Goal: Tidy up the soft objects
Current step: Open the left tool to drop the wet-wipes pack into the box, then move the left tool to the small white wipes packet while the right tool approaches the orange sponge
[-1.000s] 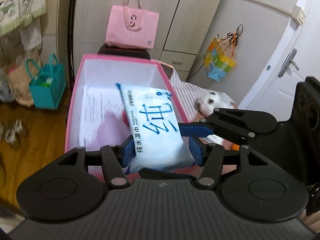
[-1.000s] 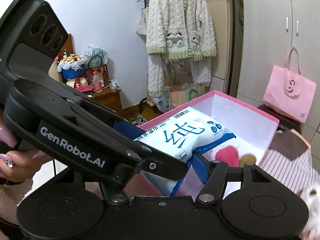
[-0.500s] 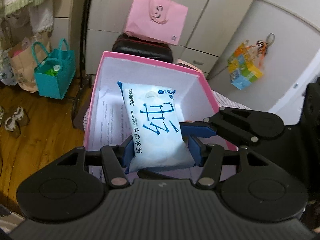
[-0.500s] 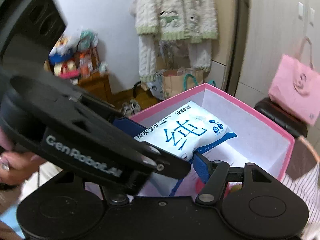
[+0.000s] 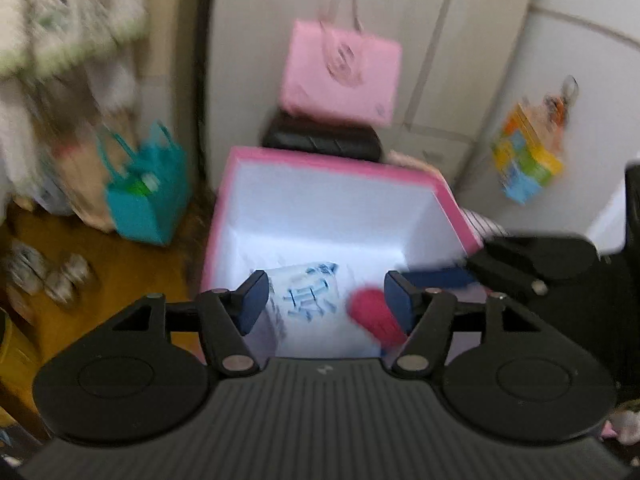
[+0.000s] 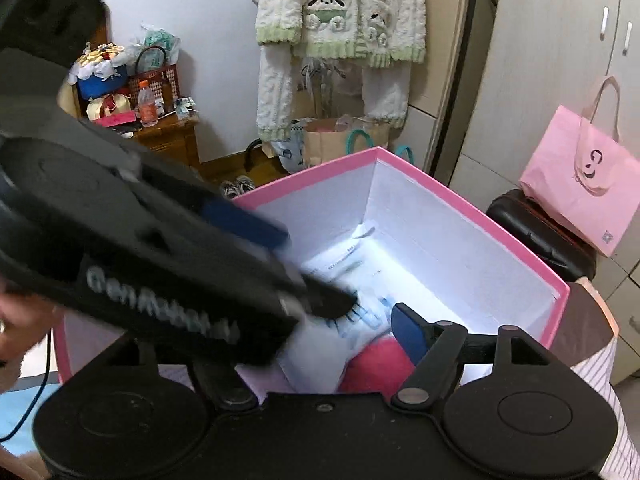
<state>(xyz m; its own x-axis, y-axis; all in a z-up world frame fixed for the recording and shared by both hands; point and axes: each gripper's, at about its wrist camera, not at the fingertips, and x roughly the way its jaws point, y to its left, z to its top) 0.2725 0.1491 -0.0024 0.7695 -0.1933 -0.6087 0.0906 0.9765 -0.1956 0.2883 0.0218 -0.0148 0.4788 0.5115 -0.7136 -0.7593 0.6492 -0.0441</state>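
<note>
The pale blue wet-wipes pack [image 5: 306,300] lies loose on the floor of the pink box [image 5: 332,162], beside a red soft object [image 5: 374,316]. My left gripper [image 5: 325,304] hangs open above them, holding nothing. In the right wrist view the pack [image 6: 360,320] and the red object [image 6: 376,368] show low in the box [image 6: 520,252]. The left gripper's black body crosses that view and hides my right gripper's left finger. My right gripper [image 6: 316,340] appears open over the box, with only its right blue pad [image 6: 406,334] showing.
A pink tote bag [image 5: 340,72] sits on a dark stool [image 5: 320,140] behind the box. A teal bag [image 5: 148,196] stands on the wooden floor at left. White wardrobes stand behind. A striped cloth [image 6: 596,380] lies right of the box.
My left gripper has opened and let go of the wipes pack. The pack has dropped to the floor of the pink box. Both views are blurred by motion.
</note>
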